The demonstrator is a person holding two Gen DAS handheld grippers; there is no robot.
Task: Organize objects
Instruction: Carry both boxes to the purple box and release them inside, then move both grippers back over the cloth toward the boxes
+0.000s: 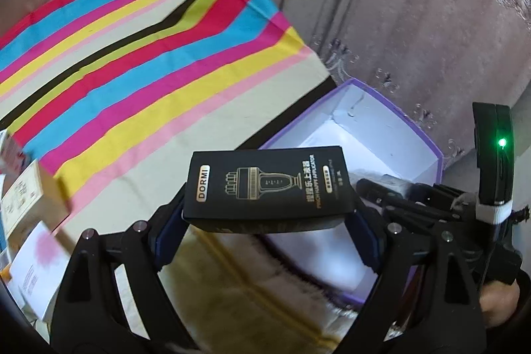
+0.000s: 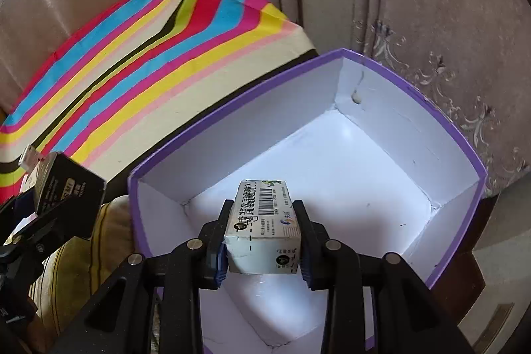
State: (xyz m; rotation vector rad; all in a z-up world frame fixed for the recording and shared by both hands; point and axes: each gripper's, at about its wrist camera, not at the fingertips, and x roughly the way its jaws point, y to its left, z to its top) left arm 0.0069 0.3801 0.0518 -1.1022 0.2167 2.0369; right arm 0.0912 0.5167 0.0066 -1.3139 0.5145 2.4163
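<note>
Holding silver carton (image 2: 265, 228) over purple box (image 2: 478, 175) (bare inside)

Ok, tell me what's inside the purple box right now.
The purple box shows only its bare white floor and walls. The small white carton in the right gripper hangs over the opening and covers part of the floor, so that patch cannot be seen.

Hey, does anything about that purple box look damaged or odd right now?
Slightly: the purple box has a small tear or scuffed hole near its far inside corner, on the white lining. Otherwise its walls stand straight and the inside holds nothing yet.
</note>
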